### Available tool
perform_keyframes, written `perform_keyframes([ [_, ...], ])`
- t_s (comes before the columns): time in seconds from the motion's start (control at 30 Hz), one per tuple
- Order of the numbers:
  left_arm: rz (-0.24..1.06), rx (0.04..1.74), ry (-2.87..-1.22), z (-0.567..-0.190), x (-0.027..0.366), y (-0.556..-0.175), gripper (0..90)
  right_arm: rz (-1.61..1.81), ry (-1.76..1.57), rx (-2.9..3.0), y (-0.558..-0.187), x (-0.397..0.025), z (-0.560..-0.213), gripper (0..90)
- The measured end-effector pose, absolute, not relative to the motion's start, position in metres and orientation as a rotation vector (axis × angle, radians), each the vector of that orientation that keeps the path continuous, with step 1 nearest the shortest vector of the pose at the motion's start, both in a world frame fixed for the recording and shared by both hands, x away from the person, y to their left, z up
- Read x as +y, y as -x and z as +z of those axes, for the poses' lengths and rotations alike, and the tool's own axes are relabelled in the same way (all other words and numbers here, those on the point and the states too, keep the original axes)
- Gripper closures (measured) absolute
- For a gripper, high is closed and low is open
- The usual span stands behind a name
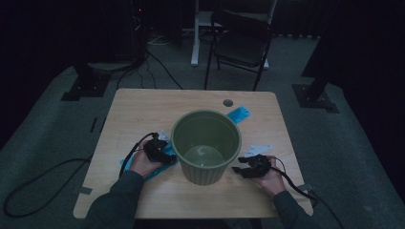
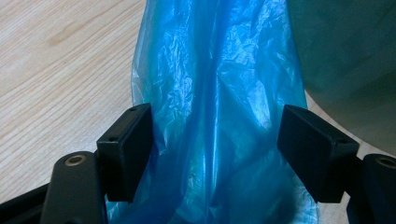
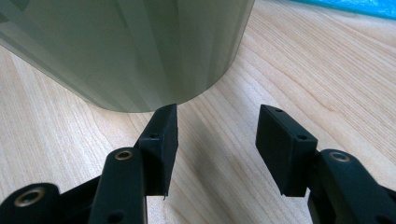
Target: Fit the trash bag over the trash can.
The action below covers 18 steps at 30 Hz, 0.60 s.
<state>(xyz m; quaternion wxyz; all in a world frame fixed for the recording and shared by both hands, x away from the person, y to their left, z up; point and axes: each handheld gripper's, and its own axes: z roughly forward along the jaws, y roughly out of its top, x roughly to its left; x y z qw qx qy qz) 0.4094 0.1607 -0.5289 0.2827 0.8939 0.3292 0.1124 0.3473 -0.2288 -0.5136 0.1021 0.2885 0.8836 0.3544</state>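
We see a ribbed olive-green bucket [image 1: 206,145] standing upright near the middle of the wooden tabletop [image 1: 138,107], its mouth open to the high view and its inside bare. A blue plastic bag [image 2: 215,116] lies flat on the tabletop and runs under the bucket: one end shows at the bucket's near-left side, the other pokes out past its far-right rim, near a small round hole in the tabletop [image 1: 228,102]. Our left gripper [image 1: 165,155] sits low at the bucket's left side, right over the near end of the bag. In the left gripper view its two black jaws stand apart with the crumpled blue film lying between them; the left jaw looks to be touching the film's edge, the right jaw stands clear of it, so the gripper is released and is not pinching the bag. The bucket's green wall rises just beyond, at the upper right of that view. Our right gripper [image 1: 244,168] rests on the tabletop at the bucket's near-right side. In the right gripper view its jaws are likewise spread, with bare wood between them, and the left jaw's tip sits just beside the bucket's base; we cannot tell whether it touches. A dark folding chair [image 1: 241,40] stands on the floor beyond the table.
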Motion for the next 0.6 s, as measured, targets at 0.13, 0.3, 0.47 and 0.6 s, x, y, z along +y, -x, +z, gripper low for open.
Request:
perform_keyframes([
  [0.13, 0.299, 0.867, -2.4, -0.528, 0.162, -0.409, 28.1, 1.039, -0.851, 2.613, -0.347, -0.228, -0.515, 48.3],
  [0.3, 0.298, 0.873, -2.386, -0.525, 0.166, -0.408, 54.9, 1.037, -0.853, 2.614, -0.347, -0.228, -0.515, 48.3],
  [0.47, 0.25, 0.889, -2.358, -0.526, 0.171, -0.409, 85.9, 1.035, -0.85, 2.616, -0.347, -0.228, -0.515, 48.4],
  [0.6, 0.191, 0.883, -2.316, -0.523, 0.18, -0.411, 89.0, 1.041, -0.85, 2.613, -0.347, -0.228, -0.514, 49.1],
])
